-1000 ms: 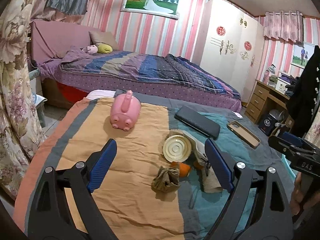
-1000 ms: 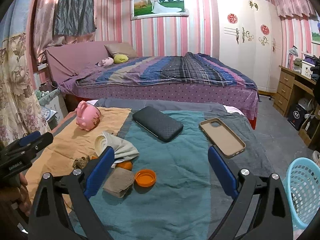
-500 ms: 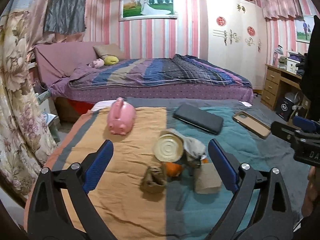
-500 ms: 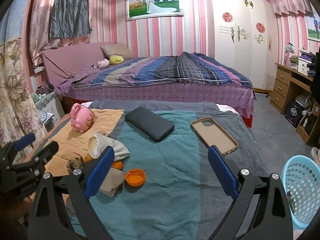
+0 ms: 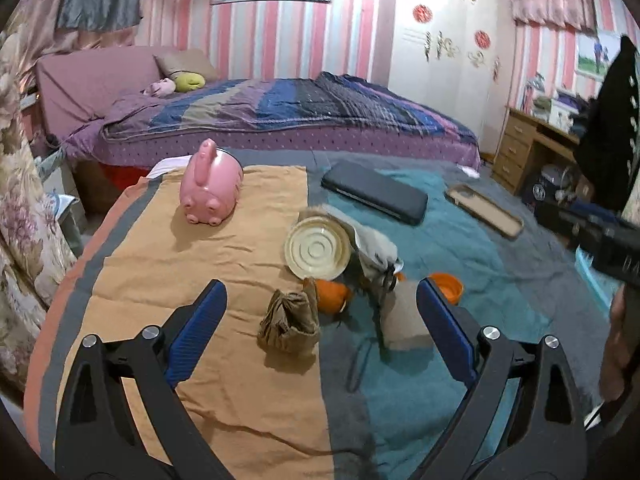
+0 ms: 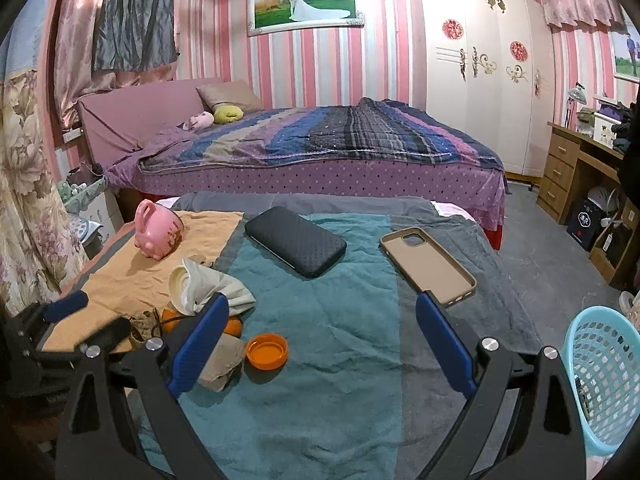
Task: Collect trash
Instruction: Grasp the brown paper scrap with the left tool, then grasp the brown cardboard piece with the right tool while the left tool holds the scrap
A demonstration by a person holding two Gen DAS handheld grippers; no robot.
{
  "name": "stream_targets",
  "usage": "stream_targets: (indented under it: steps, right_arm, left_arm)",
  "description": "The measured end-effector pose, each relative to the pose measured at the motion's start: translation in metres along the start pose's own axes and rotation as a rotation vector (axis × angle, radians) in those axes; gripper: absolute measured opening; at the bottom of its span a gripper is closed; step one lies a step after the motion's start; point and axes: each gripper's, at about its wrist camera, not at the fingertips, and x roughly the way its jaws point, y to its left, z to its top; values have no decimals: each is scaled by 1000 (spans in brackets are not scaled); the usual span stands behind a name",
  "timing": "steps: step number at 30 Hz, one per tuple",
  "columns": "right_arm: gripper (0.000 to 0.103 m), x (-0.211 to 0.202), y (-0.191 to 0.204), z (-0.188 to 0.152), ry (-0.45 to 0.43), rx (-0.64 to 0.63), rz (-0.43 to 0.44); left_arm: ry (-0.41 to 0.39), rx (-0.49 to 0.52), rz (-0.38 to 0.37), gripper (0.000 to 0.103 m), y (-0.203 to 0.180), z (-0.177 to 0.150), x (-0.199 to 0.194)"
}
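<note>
A pile of trash lies on the cloth-covered table: a crumpled brown paper wad [image 5: 289, 322], a tipped paper cup [image 5: 318, 247] with a white wrapper, orange peel [image 5: 331, 295], a flat brown card [image 5: 404, 318] and an orange lid [image 5: 448, 286]. My left gripper [image 5: 320, 332] is open, its fingers either side of the brown wad and card, a little short of them. My right gripper [image 6: 322, 344] is open and empty above the teal cloth, with the orange lid [image 6: 267, 351] and the card [image 6: 222, 364] just inside its left finger. A light blue basket [image 6: 604, 376] stands on the floor at right.
A pink piggy bank [image 5: 211, 193], a black case [image 5: 374, 192] and a tan phone case [image 6: 428, 266] lie on the table behind the trash. A bed [image 6: 320, 148] stands beyond, a wooden desk [image 6: 580, 176] at right, a flowered curtain [image 6: 24, 200] at left.
My left gripper has moved forward and lower toward the trash pile, which now looks larger between its fingers. My right gripper has shifted slightly; both stay open.
</note>
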Motion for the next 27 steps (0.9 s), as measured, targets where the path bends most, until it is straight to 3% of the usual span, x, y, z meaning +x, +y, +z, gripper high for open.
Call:
stream_targets:
  steps: [10,12,14,15,16,17,21,27]
  right_arm:
    - [93,3,-4,0,14,-2,1]
    - [93,5,-5,0,16,-2,1]
    - [93,8,-2,0,24,-6,6]
    - [93,9,-1,0,28,-11,9]
    - [93,10,1,0,33,-19,12]
    - [93,11,3,-1,36,-23,15]
    - [93,14,11,-4,50,-44,30]
    - [93,16,21,-10,63,-60,33]
  left_arm:
    - [81,16,16,88,18,-3,35]
    - [107,-7,17,79,21,-2,43]
    - [153,-14,-2,51,22,-3,53]
    - [181,2,-10,41,19,-5,58]
    - [203,20,-15,34,16,-7,61]
    - [206,41,-10,34,13,-9,62]
    - [178,46,21,32,13,-8,55]
    - [29,29,195,32,22,7,20]
